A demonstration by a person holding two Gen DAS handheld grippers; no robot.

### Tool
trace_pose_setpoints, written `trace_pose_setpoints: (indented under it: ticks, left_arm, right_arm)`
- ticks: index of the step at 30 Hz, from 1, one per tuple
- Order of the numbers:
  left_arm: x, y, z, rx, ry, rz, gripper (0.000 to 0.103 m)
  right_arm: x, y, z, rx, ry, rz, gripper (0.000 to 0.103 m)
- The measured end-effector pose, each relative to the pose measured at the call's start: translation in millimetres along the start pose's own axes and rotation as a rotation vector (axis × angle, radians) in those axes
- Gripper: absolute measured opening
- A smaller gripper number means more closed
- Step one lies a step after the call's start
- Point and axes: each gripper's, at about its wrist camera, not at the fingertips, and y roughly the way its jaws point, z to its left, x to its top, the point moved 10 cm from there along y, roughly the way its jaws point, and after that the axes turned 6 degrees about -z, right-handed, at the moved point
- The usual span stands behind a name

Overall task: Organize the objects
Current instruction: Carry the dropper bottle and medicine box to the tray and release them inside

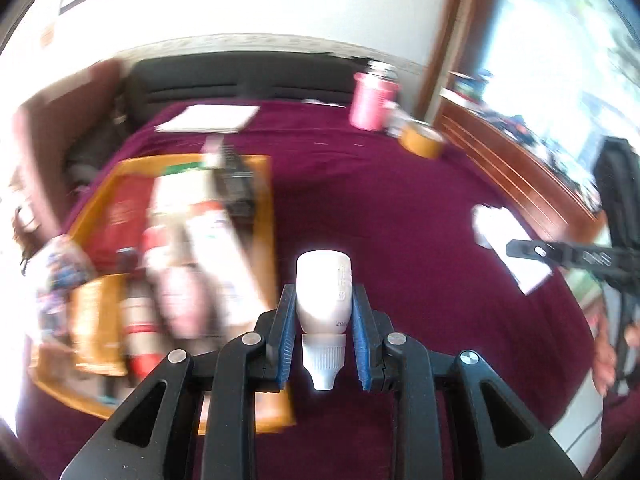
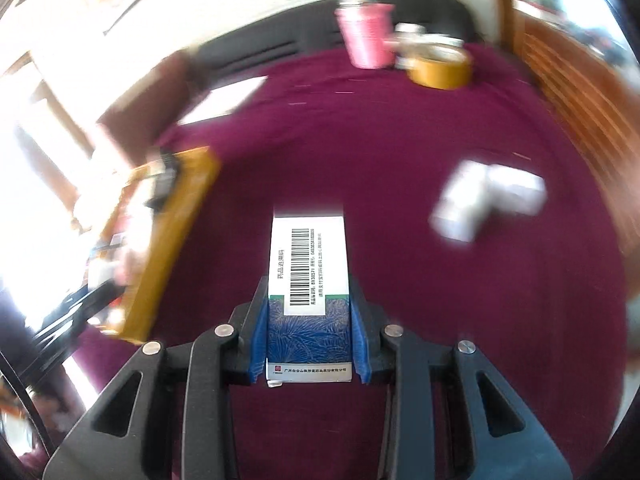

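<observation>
My left gripper (image 1: 323, 312) is shut on a small white dropper bottle (image 1: 323, 292), held above the maroon tablecloth (image 1: 380, 200) with its ribbed cap toward the camera. To its left lies an orange tray (image 1: 264, 184) packed with several boxes and tubes, blurred by motion. My right gripper (image 2: 309, 320) is shut on a medicine box (image 2: 309, 264), white with a barcode and a blue patterned lower half. The same orange tray (image 2: 176, 248) appears at the left of the right wrist view. Two white boxes (image 2: 488, 200) lie on the cloth to the right, and the right gripper's black fingers (image 1: 560, 254) show at the right edge of the left wrist view.
A pink cup (image 1: 372, 100) and a roll of brown tape (image 1: 422, 142) stand at the table's far right corner. White paper (image 1: 208, 118) lies at the far left. A white box (image 1: 508, 240) rests on the right of the cloth. A wooden cabinet (image 1: 520, 168) borders the right side.
</observation>
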Motion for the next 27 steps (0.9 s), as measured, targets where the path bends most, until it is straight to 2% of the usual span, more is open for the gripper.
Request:
trace_pose_setpoints:
  ticks: [5,11,14,19,27]
  left_arm:
    - [21,2,78,0.136,-0.038,-0.014,0.022]
    - [34,30,154,0.205,-0.118,0.03,0.022]
    - [33,48,180,0.199,-0.172,0.061,0.022]
    - [31,65,195,0.2,-0.196,0.084,0.022]
    - [32,72,204,0.206,-0.216,0.071,0.022]
  right_arm:
    - [1,34,99,0.152,-0.073,0.065,0.032]
    - [6,82,190,0.236,-0.129,0.124,0.032]
    - [11,112,228,0.246,-0.157,0.135,0.032]
    - [7,151,254,0.234,-0.166,0.169,0.032]
    - [6,176,260,0.199,-0.2,0.158,0.033]
